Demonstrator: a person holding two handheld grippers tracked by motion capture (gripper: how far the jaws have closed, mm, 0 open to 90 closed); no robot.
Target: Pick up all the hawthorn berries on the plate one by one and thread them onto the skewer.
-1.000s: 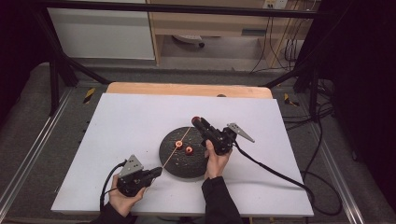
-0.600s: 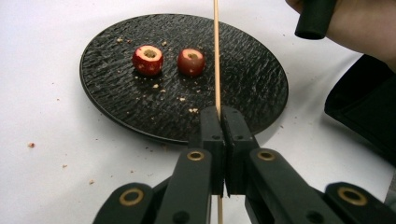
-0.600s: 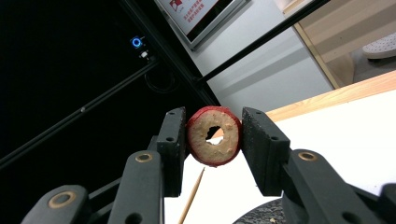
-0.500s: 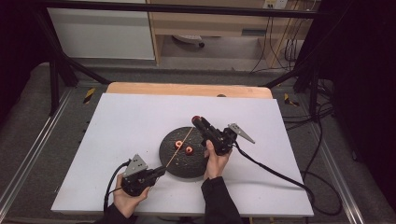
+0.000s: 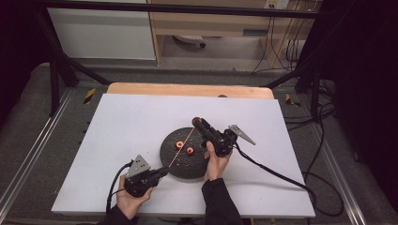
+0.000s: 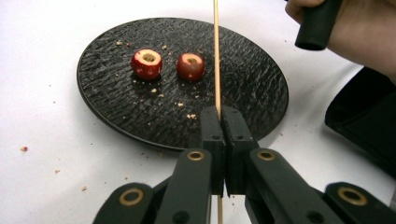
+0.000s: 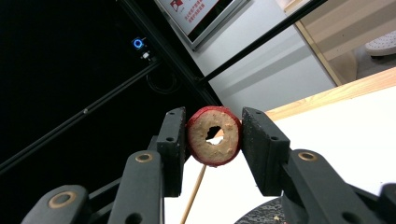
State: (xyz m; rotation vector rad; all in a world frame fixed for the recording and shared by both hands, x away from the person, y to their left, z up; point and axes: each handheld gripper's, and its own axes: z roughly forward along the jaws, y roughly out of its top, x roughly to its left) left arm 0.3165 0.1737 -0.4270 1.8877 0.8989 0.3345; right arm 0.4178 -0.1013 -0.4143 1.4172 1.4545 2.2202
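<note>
Your left tongs (image 6: 219, 116): clamped on the wooden skewer (image 6: 216, 56), at the near rim of the black plate (image 6: 116, 116).
Your right tongs (image 7: 215, 135): clamped on a cored red fruit ring (image 7: 215, 136), skewer beneath it.
On the plate: two cored fruits (image 6: 147, 63); crumbs visible in your left gripper view.
High view: white surface (image 5: 126, 122).

left tool (image 5: 162, 172) clamped shut, right tool (image 5: 196, 122) gripping, raised

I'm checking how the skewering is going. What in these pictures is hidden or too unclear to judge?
- Thin wooden skewer: its tip, cut off by the top edge in the left gripper view.
- Cored red fruit piece: whether the skewer has entered its hole, hidden behind the fruit in the right gripper view.
- High view: this contact is too small.
</note>
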